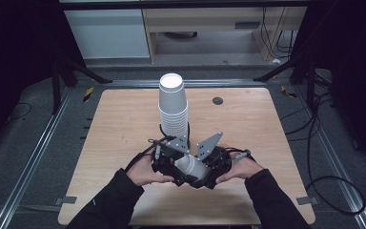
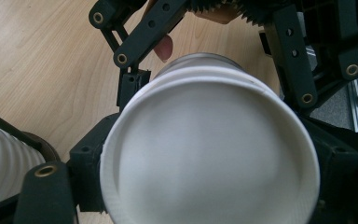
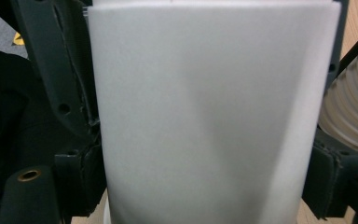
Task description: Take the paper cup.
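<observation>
Low on the wooden surface [image 1: 119, 124], at about six o'clock from its middle, the two hands meet around a white paper cup [image 1: 190, 166] that lies on its side between them. The right tongs [image 1: 208, 172] are closed tight on the cup's wall; in the right gripper view the wall [image 3: 205, 121] runs upright between the two black jaws, with the pads pressed against it on both sides. The left tongs [image 1: 172, 168] sit at the cup's wide end, at nine o'clock from it. In the left gripper view the base of the cup [image 2: 209, 158] faces the camera and hides the pads (a second rim shows just behind the first), so I cannot tell whether they press on it. A tall stack of white paper cups [image 1: 173, 106] stands mouth down at twelve o'clock from the hands, near them but apart.
</observation>
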A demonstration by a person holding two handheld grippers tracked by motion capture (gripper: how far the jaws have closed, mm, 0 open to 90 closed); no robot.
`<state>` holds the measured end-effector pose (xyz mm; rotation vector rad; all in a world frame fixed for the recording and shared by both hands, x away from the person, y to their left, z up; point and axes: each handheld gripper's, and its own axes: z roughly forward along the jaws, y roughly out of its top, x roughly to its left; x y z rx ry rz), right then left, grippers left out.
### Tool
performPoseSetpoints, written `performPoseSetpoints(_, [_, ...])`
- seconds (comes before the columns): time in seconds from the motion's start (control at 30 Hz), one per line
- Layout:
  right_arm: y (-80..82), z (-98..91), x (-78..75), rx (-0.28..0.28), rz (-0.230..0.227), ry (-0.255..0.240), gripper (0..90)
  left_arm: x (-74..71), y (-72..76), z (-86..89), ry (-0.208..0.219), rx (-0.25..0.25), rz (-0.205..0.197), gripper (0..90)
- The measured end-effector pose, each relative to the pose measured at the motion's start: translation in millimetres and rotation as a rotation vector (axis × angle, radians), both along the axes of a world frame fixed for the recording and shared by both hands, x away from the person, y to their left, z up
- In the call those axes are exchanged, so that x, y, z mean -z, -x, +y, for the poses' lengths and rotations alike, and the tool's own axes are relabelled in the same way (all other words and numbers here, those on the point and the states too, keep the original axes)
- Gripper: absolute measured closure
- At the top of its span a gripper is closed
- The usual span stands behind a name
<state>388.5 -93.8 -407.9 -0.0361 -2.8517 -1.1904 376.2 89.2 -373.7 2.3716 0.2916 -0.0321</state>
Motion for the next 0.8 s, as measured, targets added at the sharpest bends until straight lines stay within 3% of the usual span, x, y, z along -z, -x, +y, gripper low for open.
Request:
performPoseSetpoints(0.33, [0.0,0.4,-0.1,-0.003,0.001,0.005,17.4,-0.2,-0.9,0.5,-0.009,-0.007,0.021,21.5])
performPoseSetpoints(0.8, [-0.4,1.2,1.4,0.005,0.015,-0.015,11.9,-1.3,1.5,-0.6,-0.043,-0.009,0.008,22.1])
